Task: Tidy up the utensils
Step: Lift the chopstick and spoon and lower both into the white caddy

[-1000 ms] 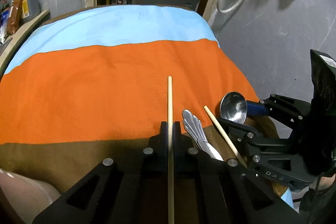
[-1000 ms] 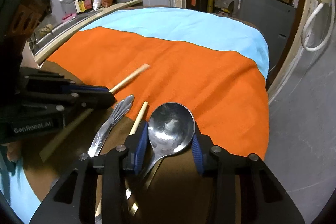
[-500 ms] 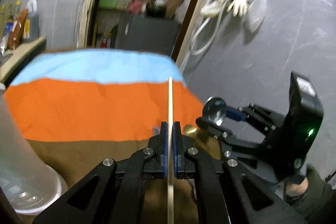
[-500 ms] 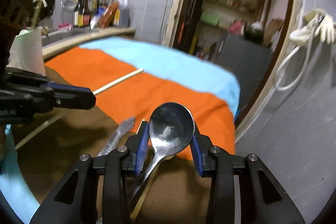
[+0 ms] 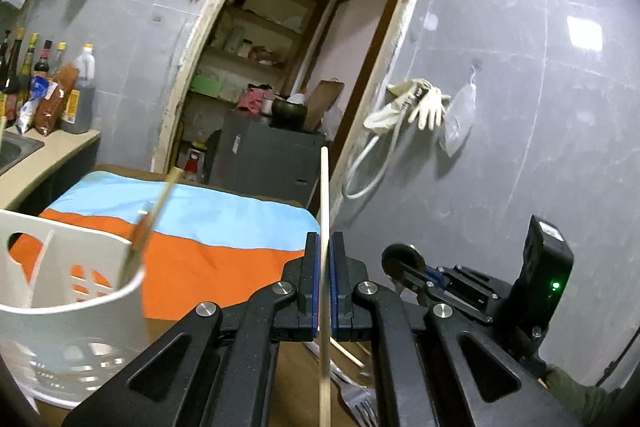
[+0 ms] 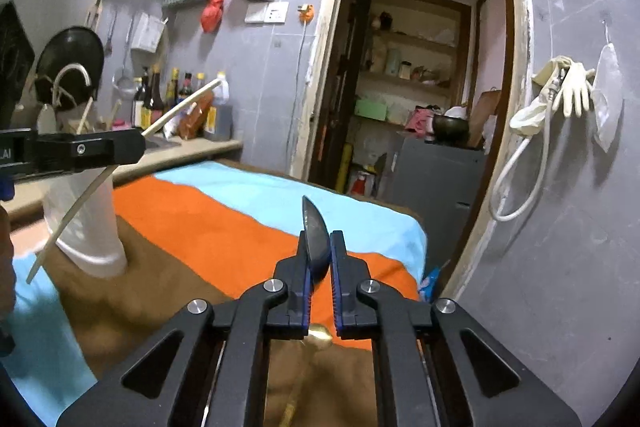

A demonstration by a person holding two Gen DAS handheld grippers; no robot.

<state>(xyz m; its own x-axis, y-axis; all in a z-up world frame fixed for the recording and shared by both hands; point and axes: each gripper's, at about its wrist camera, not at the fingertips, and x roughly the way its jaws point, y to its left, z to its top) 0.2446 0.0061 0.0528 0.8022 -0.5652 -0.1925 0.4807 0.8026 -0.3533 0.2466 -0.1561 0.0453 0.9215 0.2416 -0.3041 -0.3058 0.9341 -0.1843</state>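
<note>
Left gripper (image 5: 324, 281) pinches a chopstick (image 5: 324, 195) upright between its pads, right of the white utensil holder (image 5: 76, 279). Right gripper (image 6: 319, 273) is clamped on a spoon (image 6: 314, 227) turned edge-on w/ bowl above the fingertips; handle hidden below, holder's contents blurred.

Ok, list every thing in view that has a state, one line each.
left gripper: shut on the chopstick.
chopstick: upright, lifted off the cloth.
right gripper: shut on the spoon.
spoon: bowl turned edge-on between the pads, raised off the cloth.
white holder: upright on the cloth, one stick leaning in it.
fork: lying flat on the cloth.
</note>
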